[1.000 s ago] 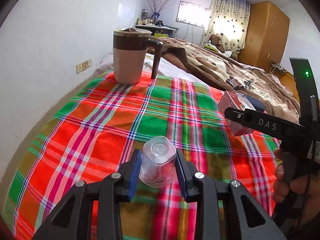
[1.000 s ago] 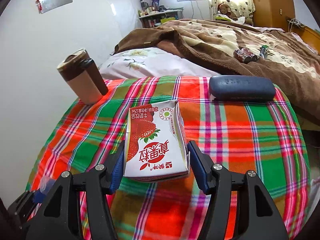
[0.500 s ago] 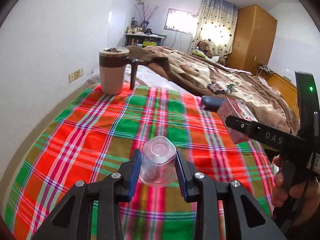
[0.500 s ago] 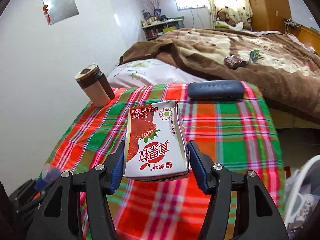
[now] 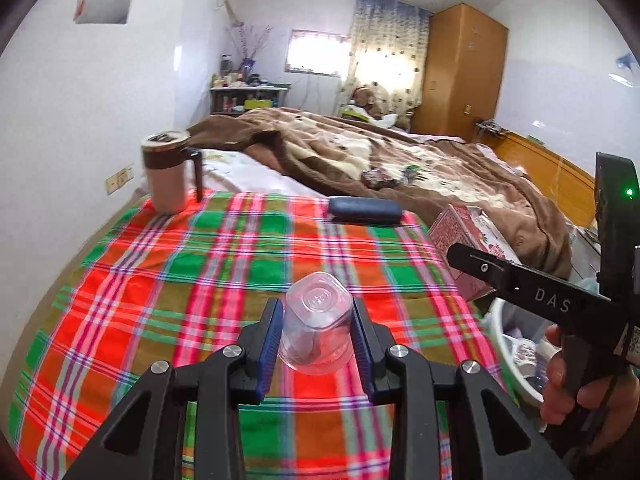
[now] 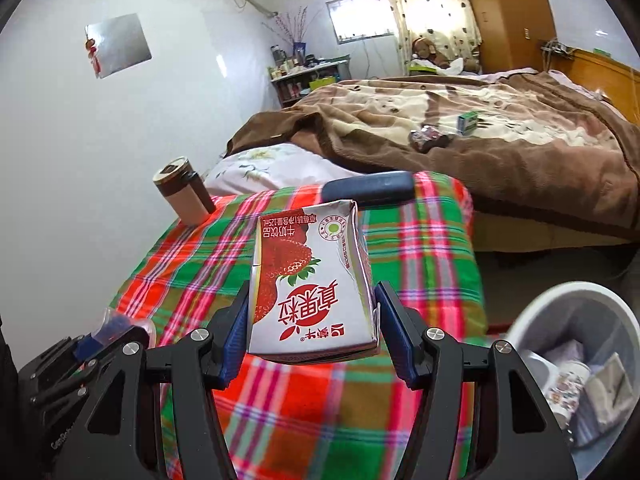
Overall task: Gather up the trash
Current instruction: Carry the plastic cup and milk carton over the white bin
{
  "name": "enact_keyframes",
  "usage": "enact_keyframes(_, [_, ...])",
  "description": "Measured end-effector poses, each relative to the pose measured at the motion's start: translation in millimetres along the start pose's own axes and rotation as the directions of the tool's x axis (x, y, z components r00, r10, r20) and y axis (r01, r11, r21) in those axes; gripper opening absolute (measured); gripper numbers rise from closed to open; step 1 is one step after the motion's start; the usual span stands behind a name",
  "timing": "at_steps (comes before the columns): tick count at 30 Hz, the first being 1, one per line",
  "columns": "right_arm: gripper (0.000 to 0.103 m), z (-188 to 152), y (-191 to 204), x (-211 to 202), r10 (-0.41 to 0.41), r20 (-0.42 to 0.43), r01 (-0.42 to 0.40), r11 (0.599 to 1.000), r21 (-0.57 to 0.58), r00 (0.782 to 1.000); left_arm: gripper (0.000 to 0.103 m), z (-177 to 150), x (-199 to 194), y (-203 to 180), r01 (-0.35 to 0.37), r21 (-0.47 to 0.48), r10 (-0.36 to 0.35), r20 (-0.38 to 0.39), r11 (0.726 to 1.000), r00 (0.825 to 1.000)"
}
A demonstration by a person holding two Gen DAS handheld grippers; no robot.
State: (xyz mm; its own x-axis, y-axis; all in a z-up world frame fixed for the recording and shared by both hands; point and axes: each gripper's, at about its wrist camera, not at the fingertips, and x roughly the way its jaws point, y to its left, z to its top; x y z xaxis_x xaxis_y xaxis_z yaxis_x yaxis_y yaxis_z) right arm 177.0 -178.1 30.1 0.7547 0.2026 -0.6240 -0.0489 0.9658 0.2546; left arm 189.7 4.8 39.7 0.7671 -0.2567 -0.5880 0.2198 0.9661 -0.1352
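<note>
My left gripper (image 5: 317, 334) is shut on a clear plastic cup (image 5: 316, 322), held upside down above the plaid cloth (image 5: 224, 280). In the right wrist view my right gripper (image 6: 312, 320) is shut on a strawberry milk carton (image 6: 310, 284), red and white, held upside down above the same cloth (image 6: 420, 256). The left wrist view shows that carton (image 5: 468, 240) at the right, in the other gripper held by a person's hand (image 5: 592, 392). A white trash bin (image 6: 576, 360) with rubbish inside sits at the lower right, its rim (image 5: 500, 344) also showing beside the table.
A brown-and-beige lidded mug (image 5: 166, 176) stands at the cloth's far left corner. A dark blue case (image 5: 364, 210) lies at its far edge. Behind is a bed with a brown blanket (image 6: 480, 136) carrying small packets (image 6: 430, 136). A wooden wardrobe (image 5: 460, 68) stands at the back.
Both grippers have drawn back and up from the table with their loads still gripped. The mug and case look farther away, and the trash bin has come into view at the right.
</note>
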Motion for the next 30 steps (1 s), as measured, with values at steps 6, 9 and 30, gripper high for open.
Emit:
enact_keyframes(6, [0.060,-6,-29,-27,-0.033,0.028,0.033,0.999,0.026,0.999,0.034,-1,-5,-40,0.050,0.046,-0.050,0.004,0.998,0.999])
enact_keyframes(9, [0.060,-10,-44,-40,-0.063,0.038,0.061,0.997,0.046,0.997,0.034,-2,-7,-62,0.074,0.075,-0.074,0.002,0.994,0.997])
enact_keyframes(30, [0.061,-46,-143,-93,-0.295,0.006,0.291,0.944,0.154,0.955,0.034,-32,24,-203,0.270,0.213,-0.247,-0.128,0.939,0.961])
